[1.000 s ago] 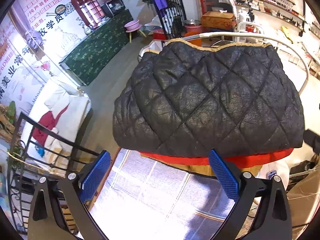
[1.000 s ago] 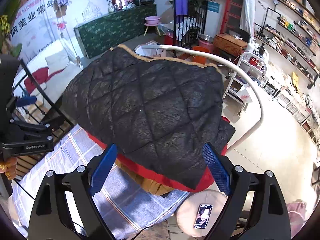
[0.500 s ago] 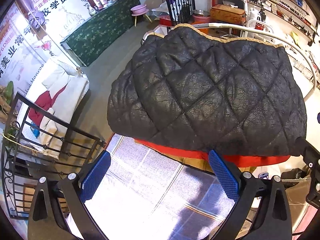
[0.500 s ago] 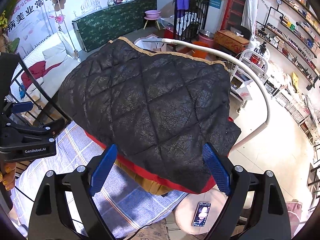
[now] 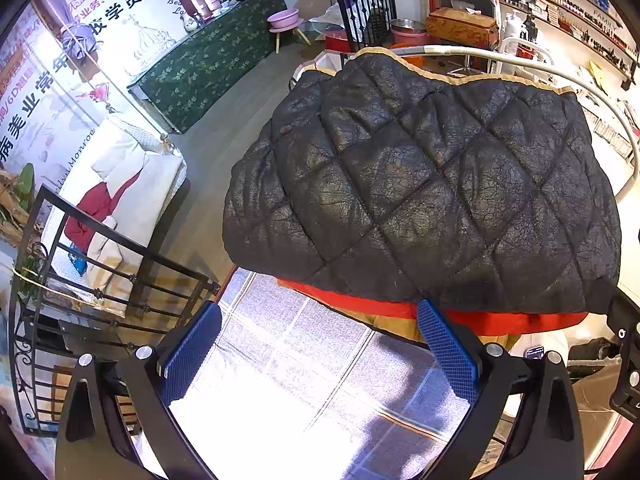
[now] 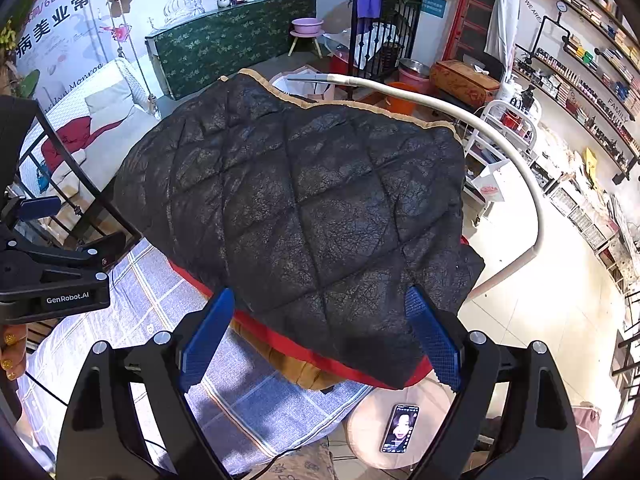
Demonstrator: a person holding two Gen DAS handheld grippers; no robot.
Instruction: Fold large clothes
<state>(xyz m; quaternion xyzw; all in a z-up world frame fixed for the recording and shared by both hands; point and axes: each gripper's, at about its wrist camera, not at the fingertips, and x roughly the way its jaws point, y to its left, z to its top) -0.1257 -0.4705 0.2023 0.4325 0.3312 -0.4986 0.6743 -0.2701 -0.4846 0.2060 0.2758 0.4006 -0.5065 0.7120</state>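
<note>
Task item: black quilted jacket point(image 5: 420, 184), folded into a thick bundle, tan piping along its far edge.
Location of jacket: far half of the surface point(image 5: 304, 364), which was covered by a pale blue-and-white checked cloth; the jacket's left and far edges overhung the surface.
Layers under jacket: a red garment point(image 5: 516, 322) showed as a strip along the jacket's near edge; a tan garment point(image 6: 304, 372) lay beneath the red one, only its near edge visible.
Left claw point(image 5: 320, 348): blue pads spread wide, nothing between them, held above the bare checked cloth just near of the jacket's near edge. The right pad overlapped the red strip in the left wrist view; contact could not be determined.
Right claw point(image 6: 320, 340): blue pads spread wide, empty, positioned over the jacket's near-right corner. Both pads sat in front of the jacket edge in the right wrist view; contact could not be determined.
Relative position of claws: the left unit's black body appeared at the left edge of the right wrist view, well apart from the right claw.
Person: fingers with gold-painted nails point(image 6: 10, 350) visible at the left edge of the right wrist view, under the left unit.
Adjacent items: a phone point(image 6: 400, 428), screen lit, lay on a round stool point(image 6: 368, 432) near and right of the surface; a white curved tube point(image 6: 516, 168) arched past the jacket's far and right sides.
</note>
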